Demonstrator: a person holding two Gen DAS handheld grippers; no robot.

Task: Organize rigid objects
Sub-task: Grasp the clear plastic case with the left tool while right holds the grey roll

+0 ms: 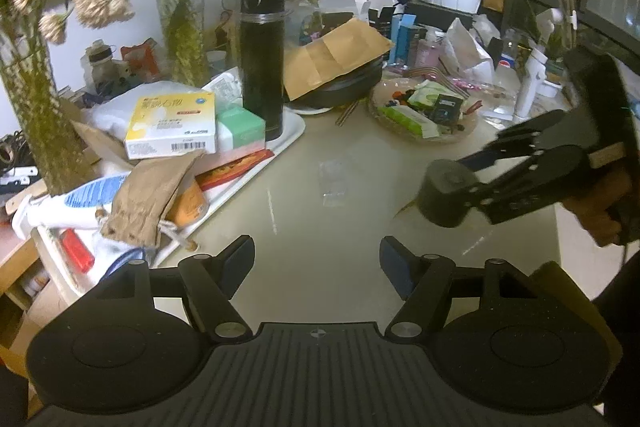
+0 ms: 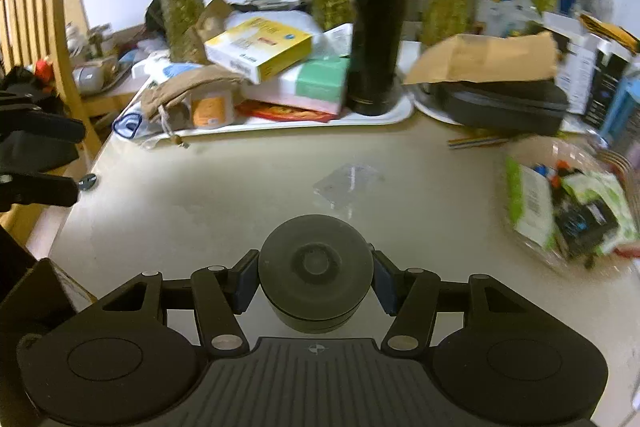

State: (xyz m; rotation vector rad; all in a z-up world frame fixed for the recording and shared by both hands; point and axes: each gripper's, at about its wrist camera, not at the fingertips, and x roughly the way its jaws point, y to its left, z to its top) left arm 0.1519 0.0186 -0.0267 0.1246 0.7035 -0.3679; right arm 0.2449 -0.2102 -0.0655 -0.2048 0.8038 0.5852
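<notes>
Right claw (image 2: 316, 277) clamps a round black cap (image 2: 316, 269) above the desk (image 2: 200, 211); left claw (image 1: 317, 263), at 9 o'clock, gapes empty.

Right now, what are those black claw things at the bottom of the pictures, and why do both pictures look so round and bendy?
Those are grippers: pinchers with two fingers. A person holds one in each hand, and you can see a hand gripping one handle. Each gripper carries a small wide-eyed camera looking along its fingers, which bends the picture. One picture comes from the left gripper; its fingers stand open with nothing between them. The other comes from the right gripper, which is pinching a round dark container above the pale table. You can spot that same container from the side in the left picture. On the table sit a tall black flask on a white tray, a yellow box, a brown pouch, plants in glass vases and a dish of small packets.
</notes>
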